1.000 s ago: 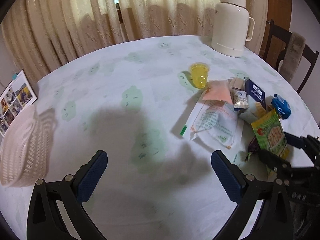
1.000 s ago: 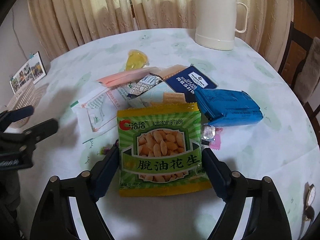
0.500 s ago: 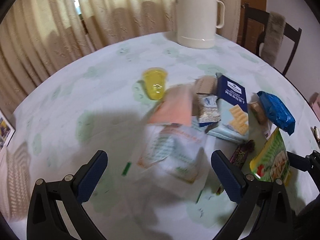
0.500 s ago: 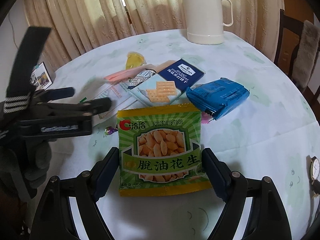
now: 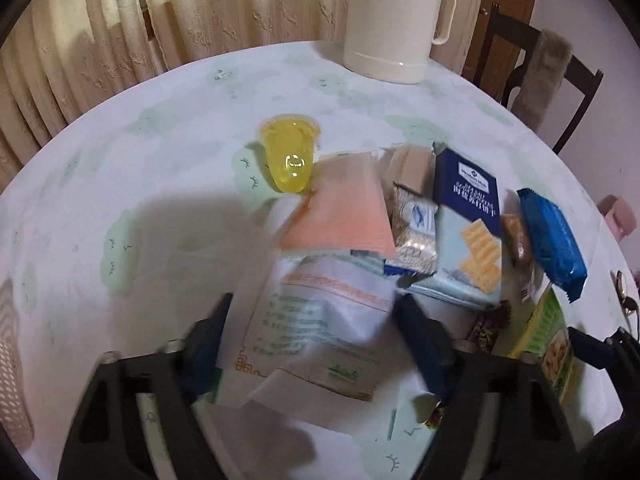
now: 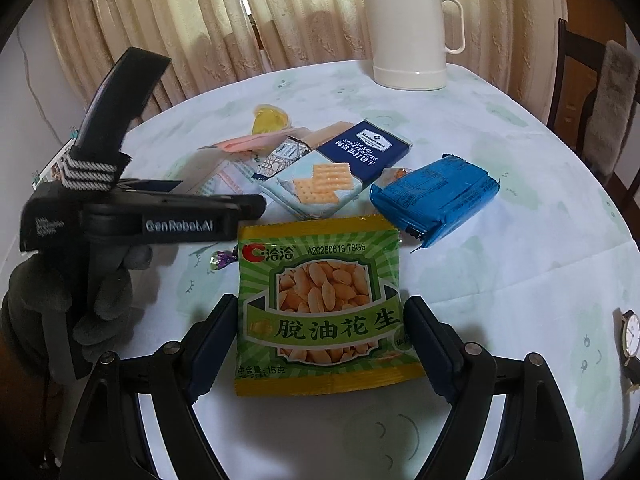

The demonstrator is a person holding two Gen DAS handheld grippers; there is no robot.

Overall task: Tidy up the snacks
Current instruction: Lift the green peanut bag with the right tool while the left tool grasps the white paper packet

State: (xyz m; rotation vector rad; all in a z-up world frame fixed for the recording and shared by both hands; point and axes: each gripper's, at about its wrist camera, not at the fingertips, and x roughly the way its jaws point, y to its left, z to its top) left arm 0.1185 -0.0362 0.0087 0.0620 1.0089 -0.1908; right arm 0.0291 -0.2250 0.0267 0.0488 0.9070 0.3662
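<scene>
My left hand-held gripper (image 5: 316,344) had swung from bare surface (image 5: 160,208) and was closing around the white packet (image 5: 320,320); right hand-held gripper (image 6: 320,340) clenched the peanuts (image 6: 320,304) at six o'clock.

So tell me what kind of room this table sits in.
Most likely a home dining area: a round table under a patterned tablecloth, a dark wooden chair drawn up to it, drawn cream curtains behind, and a cream thermos jug standing on the table.

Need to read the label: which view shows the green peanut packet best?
The right wrist view: the green peanut packet faces the camera, front fully readable, between the right tool's fingers. The left wrist view shows only an edge-on sliver.
</scene>
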